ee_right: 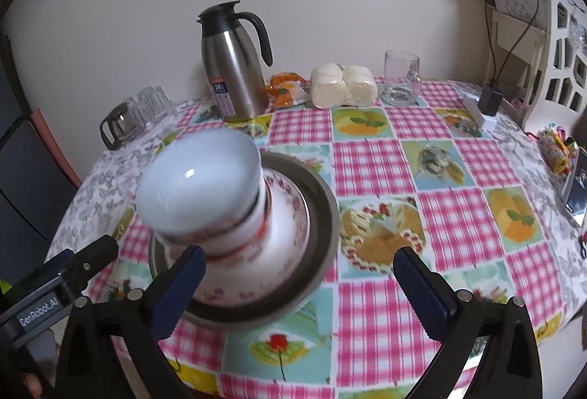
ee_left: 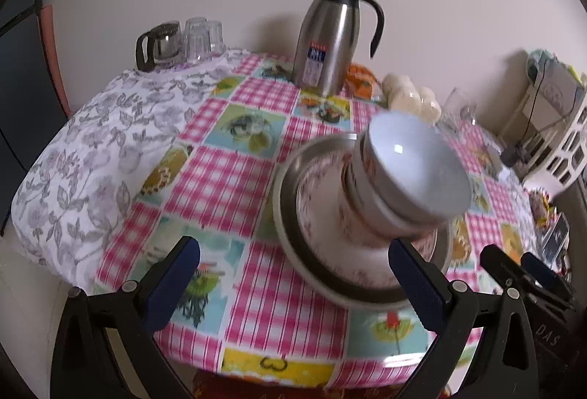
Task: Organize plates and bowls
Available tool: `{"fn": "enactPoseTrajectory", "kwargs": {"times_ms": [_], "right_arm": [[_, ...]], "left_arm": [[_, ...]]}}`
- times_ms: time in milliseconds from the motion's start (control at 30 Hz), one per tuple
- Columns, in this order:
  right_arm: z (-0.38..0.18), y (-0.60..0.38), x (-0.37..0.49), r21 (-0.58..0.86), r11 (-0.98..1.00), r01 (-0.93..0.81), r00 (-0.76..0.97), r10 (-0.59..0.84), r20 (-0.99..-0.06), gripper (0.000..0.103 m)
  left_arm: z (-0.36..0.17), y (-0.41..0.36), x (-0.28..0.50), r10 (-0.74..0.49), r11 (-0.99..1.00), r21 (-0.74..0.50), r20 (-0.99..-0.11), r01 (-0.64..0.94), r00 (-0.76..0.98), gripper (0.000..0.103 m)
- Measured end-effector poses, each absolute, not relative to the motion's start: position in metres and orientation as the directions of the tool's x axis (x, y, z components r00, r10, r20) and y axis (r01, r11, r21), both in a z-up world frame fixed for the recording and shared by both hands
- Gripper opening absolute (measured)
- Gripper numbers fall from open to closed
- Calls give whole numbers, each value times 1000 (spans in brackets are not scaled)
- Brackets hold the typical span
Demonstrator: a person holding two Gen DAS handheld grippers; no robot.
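A stack of white bowls (ee_left: 411, 175) stands on a flowered plate (ee_left: 330, 237), which lies in a metal dish (ee_left: 290, 215) on the checked tablecloth. The same bowl stack (ee_right: 205, 189), plate (ee_right: 290, 215) and dish (ee_right: 323, 215) show in the right wrist view. My left gripper (ee_left: 297, 285) is open and empty, near the front edge, with the dish between its fingers. My right gripper (ee_right: 297, 285) is open and empty, its left finger in front of the stack. The left gripper also shows at the left edge of the right wrist view (ee_right: 84, 263).
A steel thermos jug (ee_right: 234, 68) stands at the back. A glass coffee pot and tumblers (ee_right: 139, 112) are at the back left. Wrapped buns (ee_right: 343, 87), a drinking glass (ee_right: 401, 76), a white basket (ee_right: 554, 61) and snacks (ee_right: 557, 149) are at the right.
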State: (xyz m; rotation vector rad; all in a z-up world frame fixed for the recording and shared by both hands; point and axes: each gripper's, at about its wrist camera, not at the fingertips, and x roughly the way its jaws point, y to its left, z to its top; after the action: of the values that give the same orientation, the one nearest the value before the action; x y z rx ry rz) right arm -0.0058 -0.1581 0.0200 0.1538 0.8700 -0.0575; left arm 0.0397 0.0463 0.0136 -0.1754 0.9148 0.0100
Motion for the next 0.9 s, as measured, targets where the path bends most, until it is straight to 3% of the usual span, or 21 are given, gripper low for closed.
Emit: {"fn": "enactPoseTrajectory", "kwargs": {"times_ms": [267, 900], "right_arm": [[-3, -165, -31, 75, 988, 138, 598, -22, -801, 103], [-21, -177, -61, 72, 982, 174, 559, -38, -828, 103]], "left_arm": [[-9, 39, 20, -4, 994, -62, -832, -85, 554, 102], [-18, 25, 7, 23, 999, -3, -864, -51, 503, 102]]}}
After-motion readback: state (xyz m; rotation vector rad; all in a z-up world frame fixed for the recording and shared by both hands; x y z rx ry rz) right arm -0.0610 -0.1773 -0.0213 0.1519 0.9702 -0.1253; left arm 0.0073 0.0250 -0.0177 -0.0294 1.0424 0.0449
